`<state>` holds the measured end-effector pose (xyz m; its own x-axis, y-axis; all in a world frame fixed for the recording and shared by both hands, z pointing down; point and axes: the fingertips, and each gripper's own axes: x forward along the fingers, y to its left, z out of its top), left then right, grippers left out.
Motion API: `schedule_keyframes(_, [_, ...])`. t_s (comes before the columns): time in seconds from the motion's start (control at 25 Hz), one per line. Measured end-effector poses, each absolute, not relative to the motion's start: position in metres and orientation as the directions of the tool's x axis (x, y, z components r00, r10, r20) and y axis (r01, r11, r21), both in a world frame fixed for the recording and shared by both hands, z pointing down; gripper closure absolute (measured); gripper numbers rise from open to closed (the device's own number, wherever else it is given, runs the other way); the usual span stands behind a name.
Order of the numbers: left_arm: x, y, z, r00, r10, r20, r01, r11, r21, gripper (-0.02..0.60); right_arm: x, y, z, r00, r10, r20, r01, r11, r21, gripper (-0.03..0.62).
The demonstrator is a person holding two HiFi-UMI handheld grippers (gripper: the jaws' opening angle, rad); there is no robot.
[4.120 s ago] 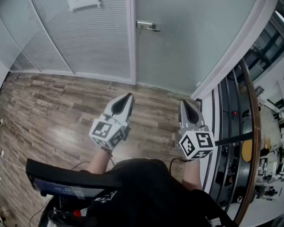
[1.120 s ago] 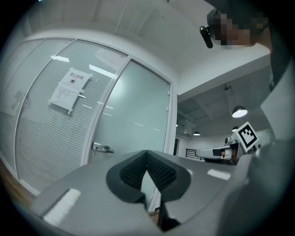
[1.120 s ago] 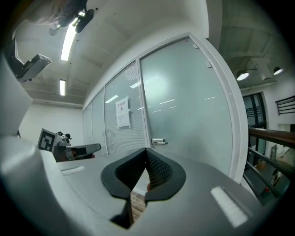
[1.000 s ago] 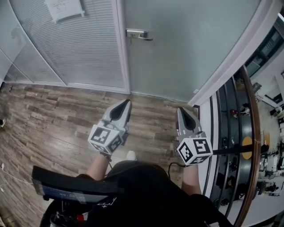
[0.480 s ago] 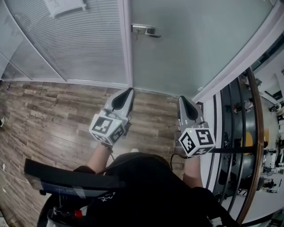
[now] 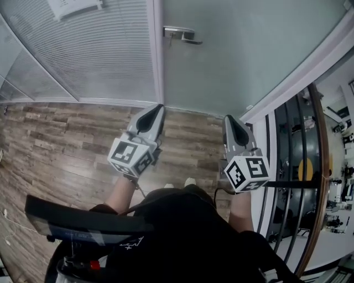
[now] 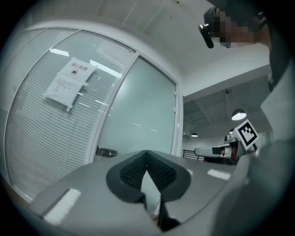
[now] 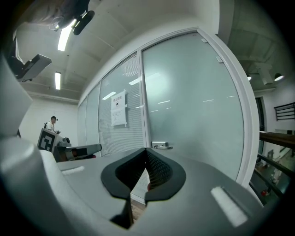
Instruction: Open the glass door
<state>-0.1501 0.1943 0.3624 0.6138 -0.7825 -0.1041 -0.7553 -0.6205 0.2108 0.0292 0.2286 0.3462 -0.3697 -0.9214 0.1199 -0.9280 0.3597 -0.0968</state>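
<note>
My left gripper (image 6: 159, 108) and right gripper (image 6: 228, 119) are both closed, tips together, side by side; the frosted glass door (image 6: 243, 61) stands shut just beyond, its handle (image 6: 181, 34) far left

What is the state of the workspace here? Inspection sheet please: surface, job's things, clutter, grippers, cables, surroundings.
Surface: glossy wood-plank floor.
Job's things: frosted glass door looks closed; lever handle at its left edge, untouched.
Clutter: nothing seen.
Grippers: left gripper and right gripper both shut, nothing between the fingers, short of the door.
Cables: thin white cable on the floor, far left; dark lead behind the right gripper.
Surroundings: slatted panel with a paper notice left of the door; wood-topped railing on the right.
</note>
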Motion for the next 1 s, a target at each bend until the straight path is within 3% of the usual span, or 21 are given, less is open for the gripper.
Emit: schedule_keyframes(1.0, [-0.11,0.104,0.364,0.543,-0.836,-0.075,-0.813,-0.546,0.201,0.58,0.064,0.117,0.355,-0.461,-0.878,0.128,-0.887,0.45,-0.103,0.592])
